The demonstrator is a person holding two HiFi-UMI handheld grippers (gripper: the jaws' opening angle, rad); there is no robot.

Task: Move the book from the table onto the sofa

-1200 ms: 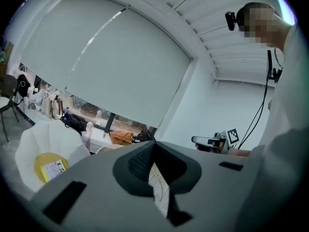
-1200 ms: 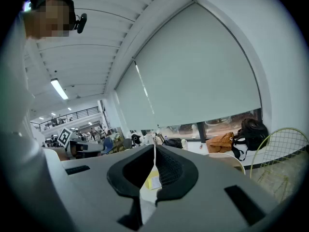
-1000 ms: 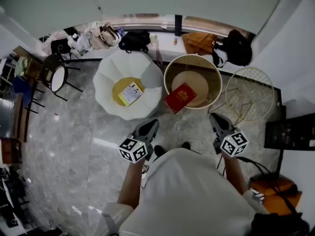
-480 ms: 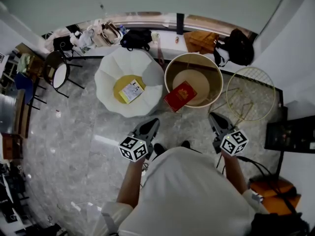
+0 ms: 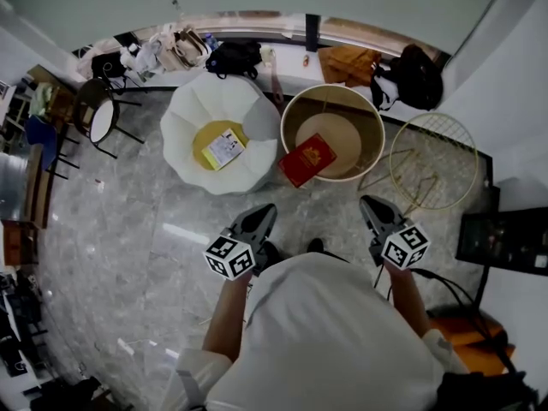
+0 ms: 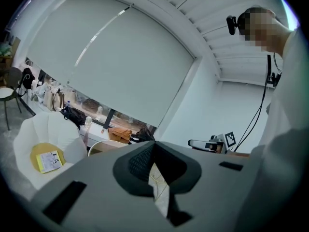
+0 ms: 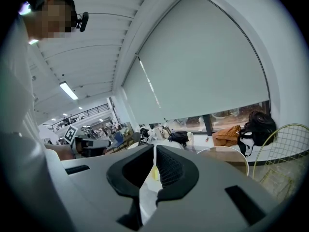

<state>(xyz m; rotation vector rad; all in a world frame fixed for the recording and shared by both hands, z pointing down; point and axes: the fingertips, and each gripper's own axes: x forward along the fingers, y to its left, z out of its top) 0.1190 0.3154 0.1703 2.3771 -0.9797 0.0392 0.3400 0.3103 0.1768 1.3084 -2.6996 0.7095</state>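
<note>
We stand on a shiny grey stone floor (image 5: 111, 229) in a bright room. In front of us is a round table (image 5: 347, 135) with a tall rim. The red book (image 5: 306, 159) lies on the table, on the side nearest the sofa, and one corner sticks out over the rim. Just beside the table is the white sofa (image 5: 205, 110), shaped like a flower. A yellow cushion (image 5: 205, 139) is on its seat, and a small paper booklet (image 5: 224, 149) lies on the cushion. On the other side of the table is a gold wire stand (image 5: 432, 161). Black bags (image 5: 233, 58) and a brown bag (image 5: 349, 62) sit along the window ledge, under a big white blind (image 6: 120, 66).

We hold the left gripper (image 5: 257, 221) and the right gripper (image 5: 374, 212) low, close to our body, well apart from the book. The left fingers (image 6: 140, 161) are pressed together and hold nothing. The right fingers (image 7: 169, 170) are pressed together too, and hold nothing.
</note>
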